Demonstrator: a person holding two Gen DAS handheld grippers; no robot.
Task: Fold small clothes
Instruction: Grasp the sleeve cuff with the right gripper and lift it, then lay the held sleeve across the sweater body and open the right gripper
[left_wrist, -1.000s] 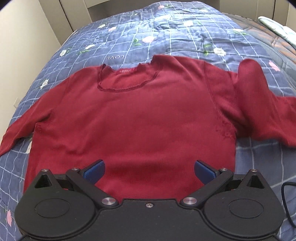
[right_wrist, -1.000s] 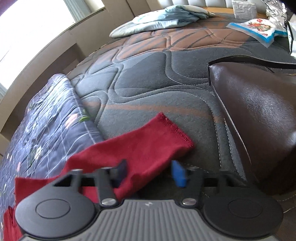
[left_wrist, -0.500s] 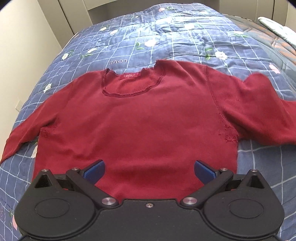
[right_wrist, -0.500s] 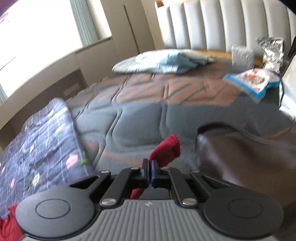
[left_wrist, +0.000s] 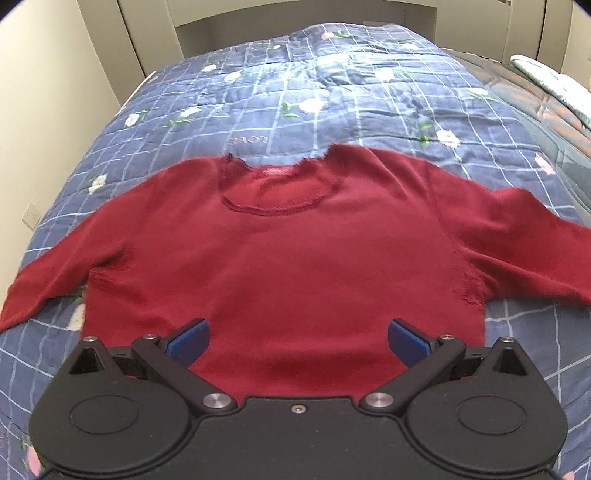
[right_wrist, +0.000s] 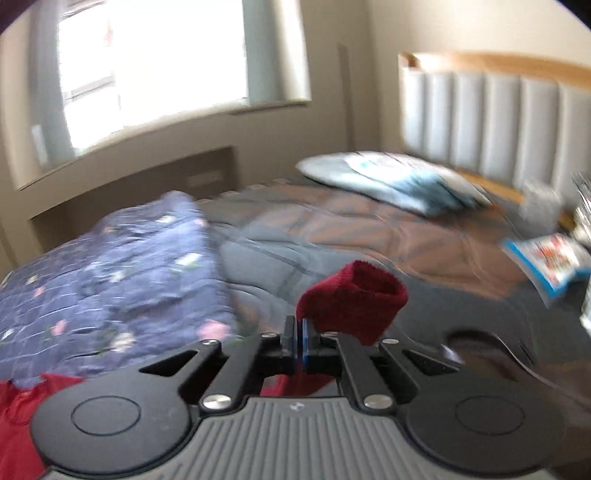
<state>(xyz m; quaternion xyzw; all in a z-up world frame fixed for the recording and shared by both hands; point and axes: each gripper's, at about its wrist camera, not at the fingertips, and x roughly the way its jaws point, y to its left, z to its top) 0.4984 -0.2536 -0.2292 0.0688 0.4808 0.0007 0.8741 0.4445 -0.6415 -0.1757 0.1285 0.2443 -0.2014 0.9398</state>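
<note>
A dark red sweater (left_wrist: 288, 258) lies flat, front up, on a blue floral quilt (left_wrist: 332, 92), neck away from me. My left gripper (left_wrist: 297, 338) is open and empty, hovering over the sweater's bottom hem. The sweater's right sleeve (left_wrist: 535, 243) runs off the right edge of the left wrist view. My right gripper (right_wrist: 298, 334) is shut on that sleeve's cuff (right_wrist: 354, 299) and holds it up above the bed. More red cloth (right_wrist: 18, 413) shows at the lower left of the right wrist view.
The quilt (right_wrist: 110, 266) covers the near part of a grey and brown mattress (right_wrist: 332, 229). A pale blue pillow (right_wrist: 388, 177) lies by the padded headboard (right_wrist: 498, 110). A blue and white packet (right_wrist: 546, 262) lies at the right. A window (right_wrist: 147, 62) is beyond the bed.
My right gripper shut on the sleeve cuff and lifted it off the mattress, swinging upward. The sleeve straightened out to the right. My left gripper stayed open over the hem.
</note>
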